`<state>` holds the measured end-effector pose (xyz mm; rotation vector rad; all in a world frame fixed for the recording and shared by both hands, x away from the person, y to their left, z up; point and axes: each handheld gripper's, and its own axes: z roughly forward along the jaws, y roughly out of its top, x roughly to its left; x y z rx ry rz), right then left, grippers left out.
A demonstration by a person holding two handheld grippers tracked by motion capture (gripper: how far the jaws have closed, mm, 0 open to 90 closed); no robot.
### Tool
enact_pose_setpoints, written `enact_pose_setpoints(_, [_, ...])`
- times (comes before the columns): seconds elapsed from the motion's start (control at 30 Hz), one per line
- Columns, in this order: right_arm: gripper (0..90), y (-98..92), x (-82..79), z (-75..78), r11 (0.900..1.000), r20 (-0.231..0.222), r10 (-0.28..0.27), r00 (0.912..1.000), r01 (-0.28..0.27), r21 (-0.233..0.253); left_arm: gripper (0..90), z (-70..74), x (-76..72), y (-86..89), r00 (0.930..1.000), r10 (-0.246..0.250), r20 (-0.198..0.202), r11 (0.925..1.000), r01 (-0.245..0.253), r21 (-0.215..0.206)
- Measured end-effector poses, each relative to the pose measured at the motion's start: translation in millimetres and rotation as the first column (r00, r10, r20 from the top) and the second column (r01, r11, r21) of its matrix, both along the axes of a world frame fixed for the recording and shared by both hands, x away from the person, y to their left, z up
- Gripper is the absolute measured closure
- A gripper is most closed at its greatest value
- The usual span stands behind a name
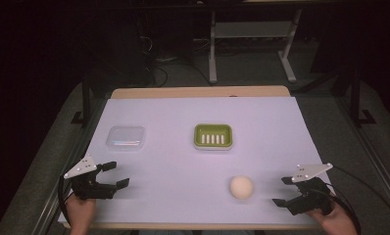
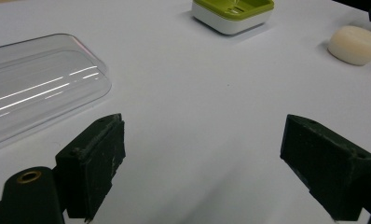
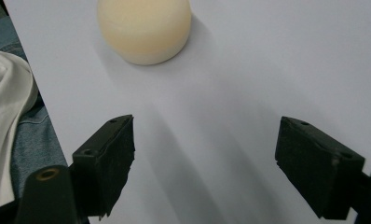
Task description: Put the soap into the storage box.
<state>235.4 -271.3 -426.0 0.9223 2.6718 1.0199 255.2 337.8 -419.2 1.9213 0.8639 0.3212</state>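
Table point(image 1: 281, 127): a white sheet covered the top and lay beneath both grippers, which were held low near its front edge.
Lid point(image 1: 126, 137): a clear plastic lid sat ahead of the left gripper, near it; in the left gripper view it lay just beyond the left-hand jaw point(image 2: 34, 84).
Dish point(image 1: 212, 136): a green and white soap dish stood well ahead of both grippers, between their lines of reach; in the left gripper view it showed far off, ahead and to the right point(image 2: 232, 14).
Soap point(image 1: 241, 187): a pale, rounded bar lay on the sheet just inward of the right gripper, near it but apart; in the right gripper view it sat ahead of the left-hand jaw point(image 3: 144, 28), and in the left gripper view far off to the right point(image 2: 356, 44).
Left gripper point(image 1: 113, 174): jaws spread wide, grasping nothing, with bare sheet between them point(image 2: 202, 158); a hand held it from behind.
Right gripper point(image 1: 283, 191): jaws spread wide, grasping nothing, pointed toward the soap point(image 3: 204, 158); a hand held it from behind.
Clothing point(image 3: 11, 121): white and denim fabric showed past the table's edge, beside the right gripper's left-hand jaw.
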Motion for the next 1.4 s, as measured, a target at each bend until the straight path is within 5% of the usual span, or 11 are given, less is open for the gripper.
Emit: enact_pose_setpoints(1.4, [17.7, 35.6, 2.9, 6.7, 0.997, 0.011, 0.062, 0.9980, -0.061, -0.037, 13.2, 3.3, -3.3, -2.7, 0.9995, -0.016, 0.028, 0.9998, 0.016, 0.011])
